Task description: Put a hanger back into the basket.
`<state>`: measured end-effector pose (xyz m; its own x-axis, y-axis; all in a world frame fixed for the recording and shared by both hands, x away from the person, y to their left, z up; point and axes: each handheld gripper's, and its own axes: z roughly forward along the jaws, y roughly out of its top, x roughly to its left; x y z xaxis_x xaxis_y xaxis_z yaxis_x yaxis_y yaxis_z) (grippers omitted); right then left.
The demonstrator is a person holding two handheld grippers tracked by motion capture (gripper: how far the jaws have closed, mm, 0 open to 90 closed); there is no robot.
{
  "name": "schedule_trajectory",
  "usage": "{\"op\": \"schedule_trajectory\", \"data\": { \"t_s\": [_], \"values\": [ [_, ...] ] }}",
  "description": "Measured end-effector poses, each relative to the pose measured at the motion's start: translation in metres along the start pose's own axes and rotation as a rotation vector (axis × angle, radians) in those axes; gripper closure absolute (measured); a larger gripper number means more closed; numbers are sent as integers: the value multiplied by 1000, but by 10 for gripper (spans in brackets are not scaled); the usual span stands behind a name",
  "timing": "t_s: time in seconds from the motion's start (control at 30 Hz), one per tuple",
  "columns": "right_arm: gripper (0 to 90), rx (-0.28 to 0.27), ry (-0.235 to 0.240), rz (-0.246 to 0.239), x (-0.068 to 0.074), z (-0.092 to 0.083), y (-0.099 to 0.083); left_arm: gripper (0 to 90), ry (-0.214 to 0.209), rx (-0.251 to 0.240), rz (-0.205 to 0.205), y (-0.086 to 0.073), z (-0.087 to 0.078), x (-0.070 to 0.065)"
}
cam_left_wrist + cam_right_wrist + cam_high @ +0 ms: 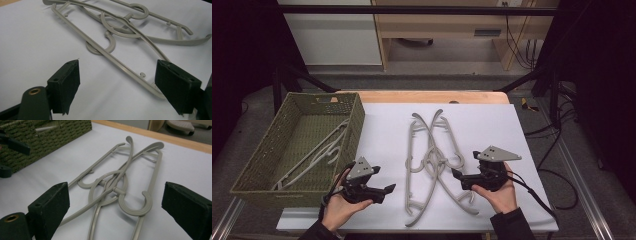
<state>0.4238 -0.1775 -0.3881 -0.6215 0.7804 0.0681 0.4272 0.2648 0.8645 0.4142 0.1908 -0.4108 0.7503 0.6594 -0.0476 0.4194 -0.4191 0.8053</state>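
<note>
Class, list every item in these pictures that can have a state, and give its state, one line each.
Green woven basket: upright, holding grey hangers.
Grey plastic hangers on the white sheet: lying flat, tangled together, untouched.
Left gripper: open, holding nothing.
Right gripper: open, holding nothing.

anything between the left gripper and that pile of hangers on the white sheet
Nothing visible does. The left gripper is open and points at the tangled hangers across bare white sheet. The green basket sits off to its other side.
</note>
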Motion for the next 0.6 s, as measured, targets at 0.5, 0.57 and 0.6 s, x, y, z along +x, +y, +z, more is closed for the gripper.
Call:
{"op": "schedule_trajectory", "data": {
  "t_s": [0.5, 0.57, 0.6],
  "values": [
    [234, 183, -26, 56, 18, 48, -8, 207, -3, -1, 5, 2, -3, 3],
    [263, 198, -35, 59, 20, 56, -9, 208, -6, -1, 3, 2, -3, 4],
    [280, 209, -40, 57, 21, 60, -10, 208, -9, 2, 5, 2, -3, 4]
  ]
}}
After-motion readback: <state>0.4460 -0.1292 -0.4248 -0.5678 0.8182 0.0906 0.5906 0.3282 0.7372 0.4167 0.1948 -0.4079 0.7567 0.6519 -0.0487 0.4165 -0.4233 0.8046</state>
